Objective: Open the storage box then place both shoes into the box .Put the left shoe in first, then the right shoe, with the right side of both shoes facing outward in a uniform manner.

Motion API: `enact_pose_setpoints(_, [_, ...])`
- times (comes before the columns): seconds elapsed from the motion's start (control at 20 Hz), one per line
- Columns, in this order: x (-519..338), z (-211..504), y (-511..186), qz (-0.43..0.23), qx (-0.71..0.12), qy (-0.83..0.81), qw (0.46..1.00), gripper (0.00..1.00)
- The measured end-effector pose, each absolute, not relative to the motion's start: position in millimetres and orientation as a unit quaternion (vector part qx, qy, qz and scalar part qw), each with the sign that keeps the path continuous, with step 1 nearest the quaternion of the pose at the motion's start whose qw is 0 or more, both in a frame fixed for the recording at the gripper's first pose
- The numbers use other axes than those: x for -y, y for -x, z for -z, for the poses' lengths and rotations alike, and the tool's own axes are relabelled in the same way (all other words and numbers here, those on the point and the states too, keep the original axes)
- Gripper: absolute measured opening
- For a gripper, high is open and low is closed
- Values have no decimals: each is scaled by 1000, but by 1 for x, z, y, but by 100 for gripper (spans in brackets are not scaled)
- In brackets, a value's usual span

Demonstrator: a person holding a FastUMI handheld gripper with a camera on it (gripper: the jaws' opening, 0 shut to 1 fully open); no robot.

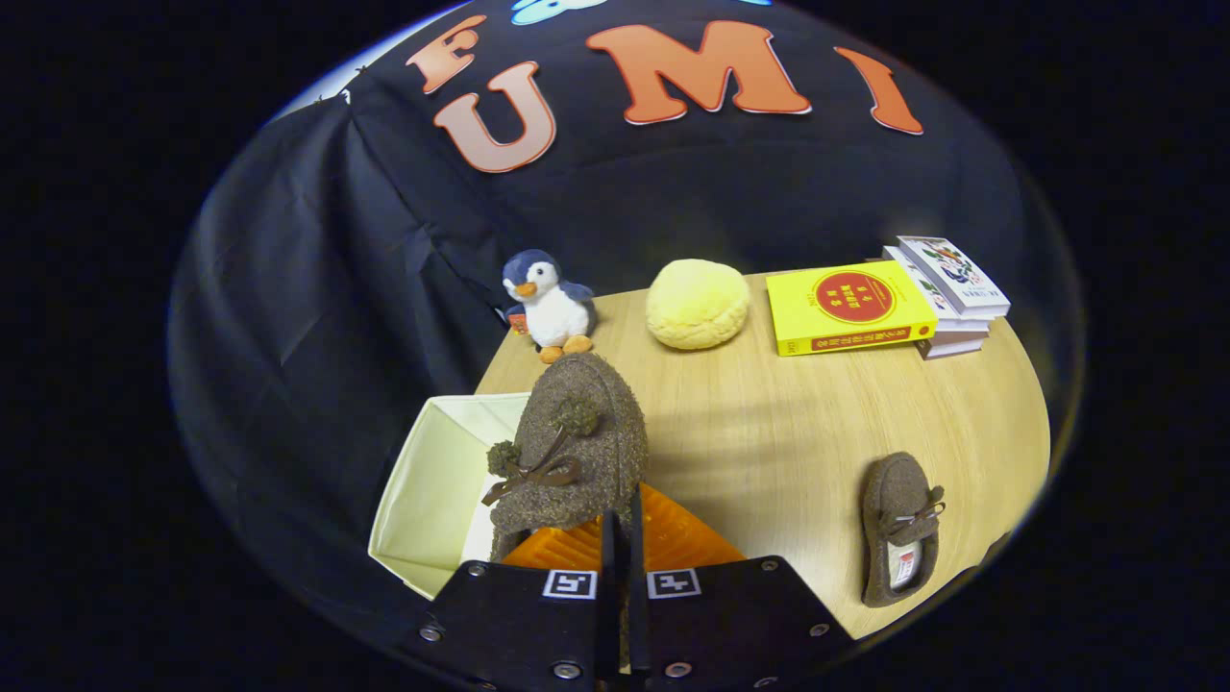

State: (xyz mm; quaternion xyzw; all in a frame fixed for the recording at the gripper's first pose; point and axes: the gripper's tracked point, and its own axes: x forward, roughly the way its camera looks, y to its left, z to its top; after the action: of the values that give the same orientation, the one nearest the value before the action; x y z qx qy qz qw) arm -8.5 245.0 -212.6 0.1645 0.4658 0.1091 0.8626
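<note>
Here the gripper (623, 538), fingers nipped together on a brown shoe (575, 444) at lower centre, holds it toe-up, long axis pointing away, just right of the open storage box (423, 490) at lower left; the other shoe (898, 529) lies lower right.

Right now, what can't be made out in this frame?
- Storage box interior floor: gripper view, hidden by held shoe and gripper.
- Held shoe's heel and sole: hidden by the orange fingers.
- Lower books: covered by the ones stacked above.
</note>
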Motion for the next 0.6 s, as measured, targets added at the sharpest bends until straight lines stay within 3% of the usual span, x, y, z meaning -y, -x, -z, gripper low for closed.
enact_pose_setpoints(0.6, [-386, 208, -8, -179, -496, -150, 836, 5])
